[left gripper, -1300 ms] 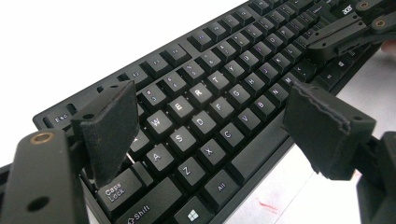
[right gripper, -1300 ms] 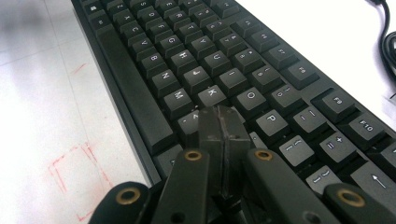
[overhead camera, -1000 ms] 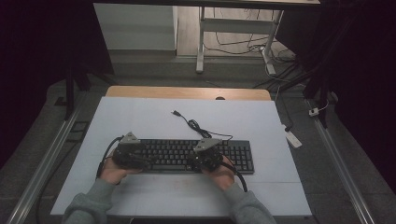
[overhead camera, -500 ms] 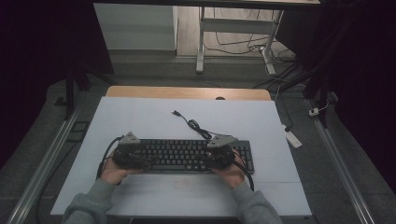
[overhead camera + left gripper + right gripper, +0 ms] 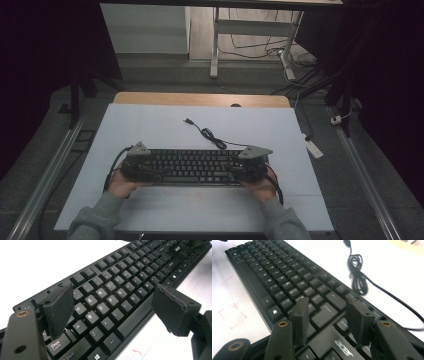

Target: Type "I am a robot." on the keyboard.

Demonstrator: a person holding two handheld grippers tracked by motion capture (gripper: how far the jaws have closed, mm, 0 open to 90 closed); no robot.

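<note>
A black keyboard point(image 5: 195, 167) lies across the near part of the white table, its coiled cable point(image 5: 210, 135) trailing to the far side. My left gripper point(image 5: 139, 165) is at the keyboard's left end. In the left gripper view it point(image 5: 116, 310) stands wide open above the letter keys point(image 5: 120, 290), one pad by the Tab key and the other past the front edge. My right gripper point(image 5: 250, 166) is at the right end. Its jaws point(image 5: 329, 315) have just been opening and now stand open above the keys point(image 5: 282, 277), gripping nothing.
The white table point(image 5: 150, 125) has a wooden strip point(image 5: 200, 99) along its far edge. Faint red marks point(image 5: 232, 312) show on the table in front of the keyboard. A white power strip point(image 5: 314, 148) lies on the floor to the right. The cable point(image 5: 359, 280) lies just beyond the keyboard.
My right hand has slid its gripper rightward along the keyboard, from right of the middle to the right end. The left hand and the keyboard have stayed put.
</note>
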